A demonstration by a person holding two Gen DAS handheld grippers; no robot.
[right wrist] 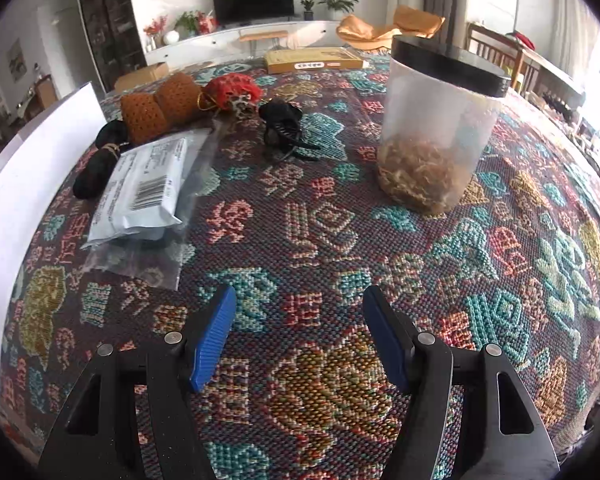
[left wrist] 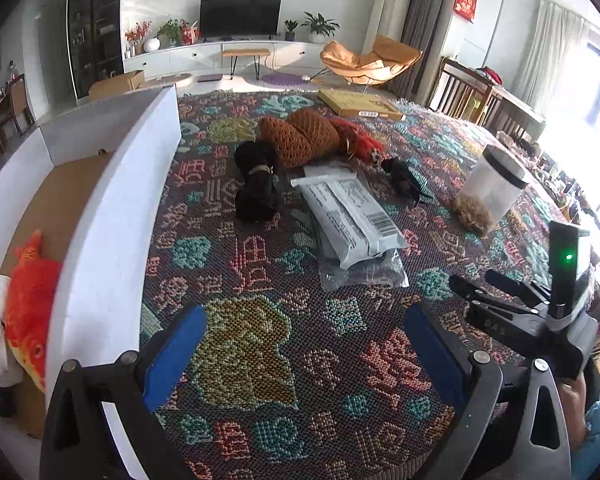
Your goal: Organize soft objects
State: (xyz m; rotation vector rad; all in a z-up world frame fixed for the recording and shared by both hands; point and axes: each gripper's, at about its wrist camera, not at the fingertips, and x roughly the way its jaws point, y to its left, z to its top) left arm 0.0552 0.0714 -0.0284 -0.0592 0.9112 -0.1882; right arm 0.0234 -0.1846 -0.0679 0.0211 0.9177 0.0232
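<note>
- Both grippers hang over the patterned woven cloth [left wrist: 260, 360], pointing down; the left gripper [left wrist: 300, 344] has its blue pads spread wide with nothing between them, and the right gripper [right wrist: 300, 332] is likewise spread and empty.
- At far left, a white box [left wrist: 112, 216] already holds an orange plush fish [left wrist: 28, 304] beside something white and soft.
- Just right of the box lies a black cloth bundle [left wrist: 256, 184]: probably light and squashy, best pinched at its tied waist.
- Behind it sit brown knitted rolls [left wrist: 300, 136] touching a red knitted piece [left wrist: 360, 140]; the open weave should give easily.
- Grey plastic mailers [left wrist: 348, 216] look slippery; take an edge.
- A small black item [left wrist: 404, 176] follows.
- Farthest right stands a lidded clear jar [left wrist: 492, 188], rigid, not a soft thing.
</note>
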